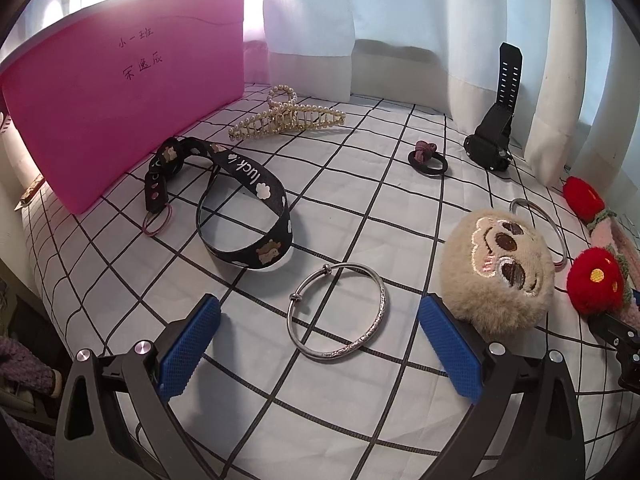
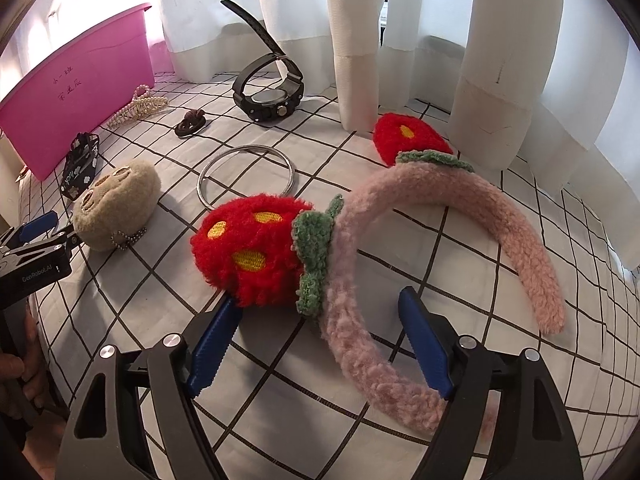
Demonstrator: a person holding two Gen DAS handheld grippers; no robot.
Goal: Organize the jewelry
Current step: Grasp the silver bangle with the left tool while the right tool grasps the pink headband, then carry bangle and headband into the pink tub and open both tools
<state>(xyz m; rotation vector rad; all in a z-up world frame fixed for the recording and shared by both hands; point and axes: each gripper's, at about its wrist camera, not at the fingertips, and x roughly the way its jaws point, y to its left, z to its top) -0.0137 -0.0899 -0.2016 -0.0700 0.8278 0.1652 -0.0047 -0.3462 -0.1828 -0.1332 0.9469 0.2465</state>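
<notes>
The left gripper [image 1: 318, 320] stands wide around a silver bangle [image 1: 337, 311], and the right gripper [image 2: 320, 312] gapes astride the pink headband [image 2: 360, 344].

left gripper [image 1: 320, 336] jaws wide apart, right gripper [image 2: 320, 336] jaws spread, both angled downward

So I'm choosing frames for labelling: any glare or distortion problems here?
Left wrist view: window backlight blows out above the pink bin; grid sheet lines bow. Right wrist view: glare top left, curtains curve, pink headband sharp.
</notes>
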